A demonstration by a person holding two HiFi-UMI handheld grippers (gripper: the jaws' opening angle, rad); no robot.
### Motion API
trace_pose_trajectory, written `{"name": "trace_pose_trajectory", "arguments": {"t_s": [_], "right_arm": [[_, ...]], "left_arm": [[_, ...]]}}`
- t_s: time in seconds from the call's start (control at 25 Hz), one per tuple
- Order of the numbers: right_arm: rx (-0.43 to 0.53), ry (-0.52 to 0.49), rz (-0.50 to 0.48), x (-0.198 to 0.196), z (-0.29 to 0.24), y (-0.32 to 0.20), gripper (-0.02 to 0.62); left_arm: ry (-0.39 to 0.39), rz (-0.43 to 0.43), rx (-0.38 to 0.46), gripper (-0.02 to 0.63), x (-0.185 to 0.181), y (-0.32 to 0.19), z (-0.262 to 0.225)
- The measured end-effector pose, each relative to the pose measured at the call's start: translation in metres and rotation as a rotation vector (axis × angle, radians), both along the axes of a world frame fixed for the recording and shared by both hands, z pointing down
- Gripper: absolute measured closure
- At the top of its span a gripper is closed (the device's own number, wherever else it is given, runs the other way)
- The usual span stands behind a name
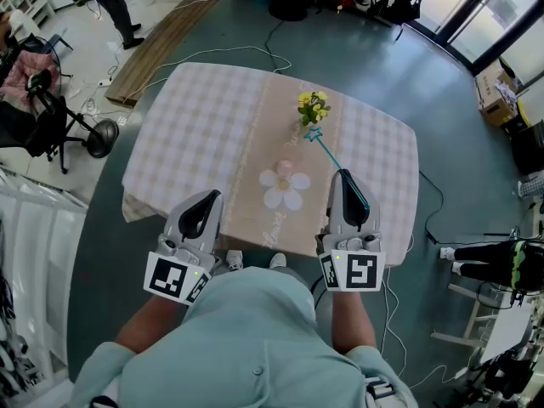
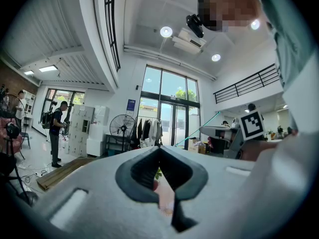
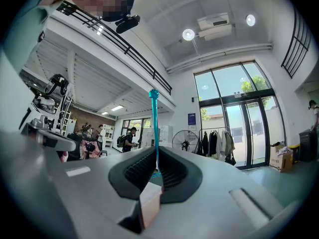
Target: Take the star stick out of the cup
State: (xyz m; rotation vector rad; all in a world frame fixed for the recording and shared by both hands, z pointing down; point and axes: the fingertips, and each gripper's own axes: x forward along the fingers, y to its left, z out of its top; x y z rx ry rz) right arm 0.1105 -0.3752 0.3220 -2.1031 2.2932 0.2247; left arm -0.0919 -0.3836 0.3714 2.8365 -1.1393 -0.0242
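My right gripper [image 1: 342,175] is shut on the near end of the teal star stick [image 1: 327,151], above the table's front edge. The stick slants away toward a small vase of yellow flowers [image 1: 313,109], and its star tip [image 1: 314,134] hangs just in front of the vase. In the right gripper view the stick [image 3: 155,128] rises straight out of the closed jaws [image 3: 154,153], star [image 3: 154,94] on top. A small pink cup-like thing [image 1: 286,167] stands on the runner left of the stick. My left gripper [image 1: 210,196] is shut and empty, level at the table's front left; its jaws [image 2: 160,151] meet.
The table [image 1: 195,134] has a checked cloth and a beige runner with a daisy print [image 1: 285,189]. Cables cross the grey floor [image 1: 391,75]. A fan [image 1: 102,137] stands on the floor at the left, and a person [image 1: 115,2] stands far back left.
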Motion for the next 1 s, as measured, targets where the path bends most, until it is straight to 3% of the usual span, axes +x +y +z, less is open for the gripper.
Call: {"name": "trace_pose_trajectory", "arguments": {"t_s": [1.0], "right_arm": [[-0.010, -0.006, -0.013, -0.0017, 0.0013, -0.0016, 0.586]], "left_arm": [[-0.003, -0.005, 0.005, 0.601, 0.0006, 0.0000, -0.0012]]}}
